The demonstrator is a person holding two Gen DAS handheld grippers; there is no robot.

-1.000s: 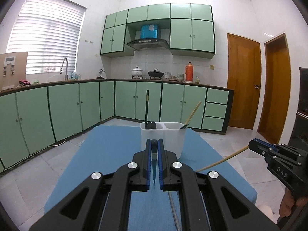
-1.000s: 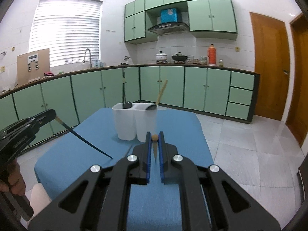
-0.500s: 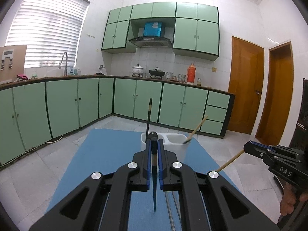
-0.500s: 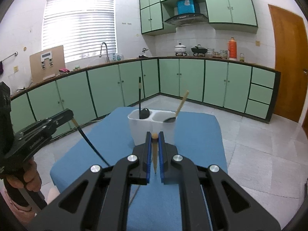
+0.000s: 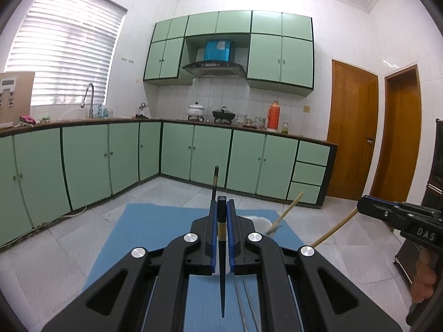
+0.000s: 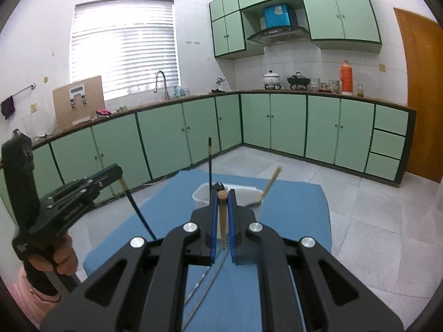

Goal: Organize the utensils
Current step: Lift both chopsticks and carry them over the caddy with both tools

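Left wrist view: you hold the left gripper (image 5: 220,215) above a blue-covered surface (image 5: 144,238), its jaws closed on a dark chopstick (image 5: 222,271) whose tapered tip points back toward the camera. At the frame's right edge, the right gripper (image 5: 362,207) clamps a pale wooden chopstick (image 5: 335,228) that slants down toward the surface. Seen from the right wrist, that wooden chopstick (image 6: 222,221) stands between closed jaws, and your left gripper (image 6: 117,170) carries the dark one (image 6: 138,210) at a slant on the left.

Ahead of both grippers sits a white two-compartment holder (image 6: 246,192). It already contains a dark upright utensil (image 6: 209,160) in the left compartment and a wooden-handled utensil (image 6: 270,184) leaning out of the right one. Judging by this, the sorting looks partly done: two pieces are stowed, two are in your grip and not yet placed.

Most of the holder is hidden behind the jaws in both views, so its contents cannot be fully counted. Thin, faint lines on the cloth below the grippers may be more utensils, but they are too indistinct to identify. Your hand (image 6: 59,260) is cut off at the frame edge.
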